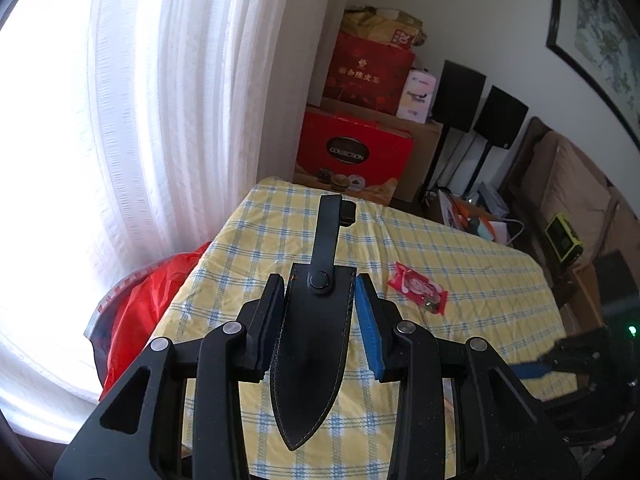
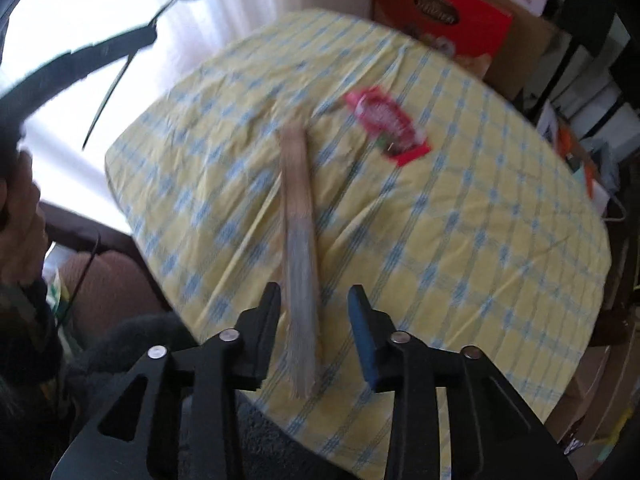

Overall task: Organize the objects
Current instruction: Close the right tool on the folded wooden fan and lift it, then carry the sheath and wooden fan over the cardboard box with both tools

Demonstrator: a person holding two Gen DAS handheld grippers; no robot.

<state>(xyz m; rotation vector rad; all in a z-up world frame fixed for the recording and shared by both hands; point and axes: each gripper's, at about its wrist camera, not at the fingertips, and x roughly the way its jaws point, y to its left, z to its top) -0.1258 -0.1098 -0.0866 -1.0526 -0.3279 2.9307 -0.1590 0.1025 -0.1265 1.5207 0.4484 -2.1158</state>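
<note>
Yellow-checked worktop (image 1: 460, 272) by curtained window. Black leather sheath (image 1: 310, 344) pinched in left claw (image 1: 316, 292), raised above cloth. Blurred knife (image 2: 298, 248) below right claw (image 2: 314, 296), w/ pads apart, not gripping. Red packet (image 1: 418, 289) nearby on cloth.
</note>
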